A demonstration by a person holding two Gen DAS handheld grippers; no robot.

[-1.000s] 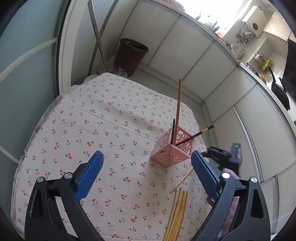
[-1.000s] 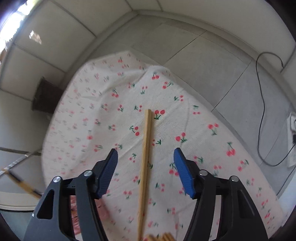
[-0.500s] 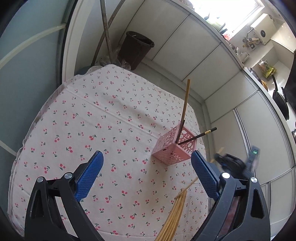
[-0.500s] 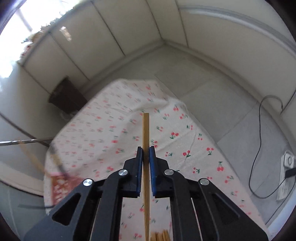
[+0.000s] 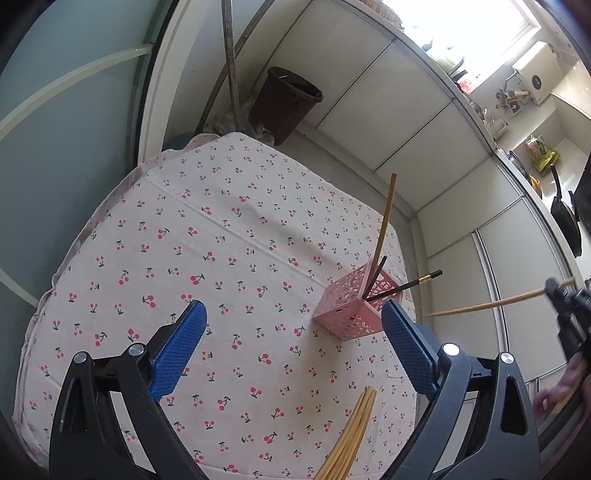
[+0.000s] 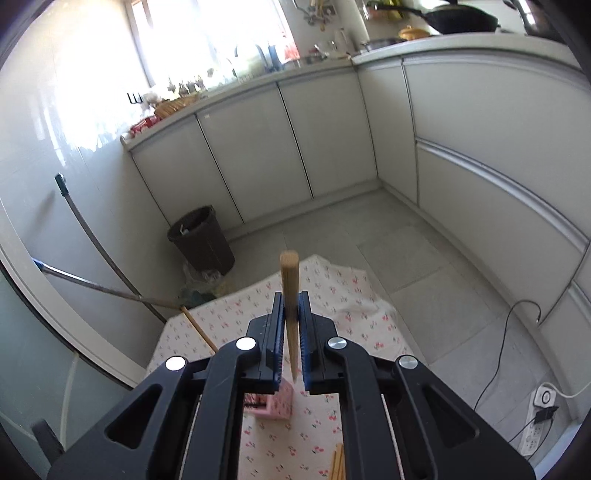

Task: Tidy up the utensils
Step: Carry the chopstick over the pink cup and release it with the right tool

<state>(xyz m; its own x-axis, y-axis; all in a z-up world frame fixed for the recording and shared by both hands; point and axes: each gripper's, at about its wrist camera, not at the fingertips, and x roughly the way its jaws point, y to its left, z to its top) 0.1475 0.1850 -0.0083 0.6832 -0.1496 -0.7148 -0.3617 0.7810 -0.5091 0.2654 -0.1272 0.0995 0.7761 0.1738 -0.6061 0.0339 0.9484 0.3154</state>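
Pinching a wooden chopstick (image 6: 289, 295) between closed pads, the right gripper (image 6: 290, 334) hangs above the pink basket (image 5: 349, 312); the left gripper (image 5: 291, 347) gapes wide, basket at its one o'clock; loose chopsticks (image 5: 349, 435) at five.

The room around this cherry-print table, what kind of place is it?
Most likely a home kitchen. White cabinets run under a countertop with a black wok on it, and a dark waste bin stands on the tiled floor beside the table.
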